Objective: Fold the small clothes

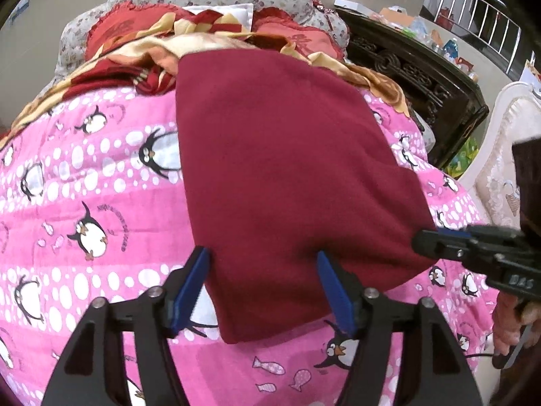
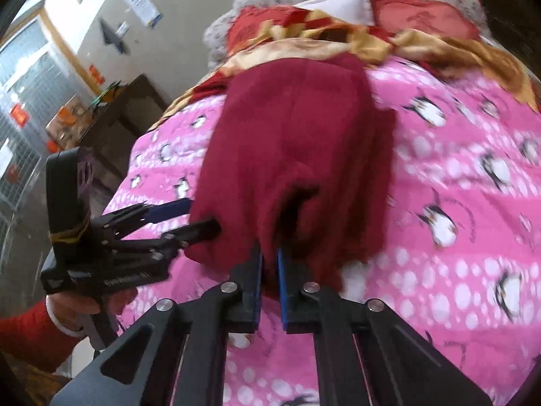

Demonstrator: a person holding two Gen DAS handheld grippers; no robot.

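Two tongs worked the near hem of a maroon cloth.

The right tongs (image 2: 269,257) pinched the cloth (image 1: 287,169) at its near hem; the left tongs (image 1: 263,264) stood spread astride the hem beside them. Best to close the left first, then lift both evenly. The cloth stretched ahead across the pink quilt (image 1: 84,203).

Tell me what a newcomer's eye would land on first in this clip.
The dark red cloth stands out first, lying down the middle of a bright pink penguin blanket. The right tool is shut on the cloth's near edge, while the left tool is open with its fingers straddling that edge. Behind, at the head of the bed, sits a heap of red and gold bedding.
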